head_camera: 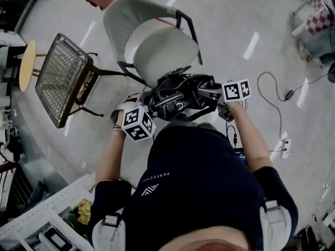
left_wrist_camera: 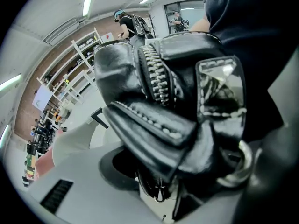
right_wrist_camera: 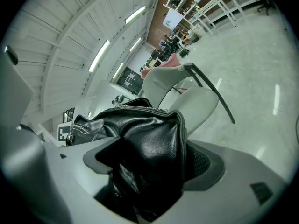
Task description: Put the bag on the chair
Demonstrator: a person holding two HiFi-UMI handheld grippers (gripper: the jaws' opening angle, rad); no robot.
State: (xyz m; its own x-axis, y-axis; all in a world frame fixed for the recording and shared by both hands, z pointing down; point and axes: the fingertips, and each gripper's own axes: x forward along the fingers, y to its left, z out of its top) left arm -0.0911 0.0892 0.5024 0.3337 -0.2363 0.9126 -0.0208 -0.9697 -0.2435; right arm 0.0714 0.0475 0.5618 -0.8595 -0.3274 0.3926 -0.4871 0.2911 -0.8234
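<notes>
The left claw (left_wrist_camera: 170, 183) clamps the black bag (left_wrist_camera: 154, 101), white chair (left_wrist_camera: 70, 148) beyond.

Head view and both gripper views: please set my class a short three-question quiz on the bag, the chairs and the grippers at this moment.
1. True or false: only the left gripper holds the black bag.
2. In the head view, what stands to the left of the grey chair? A) a woven-seat chair B) a bin C) a ladder
3. Fill in: the right gripper's jaws are shut on the ____.

Key: 1 false, both grippers hold it; 2 A; 3 bag.
</notes>
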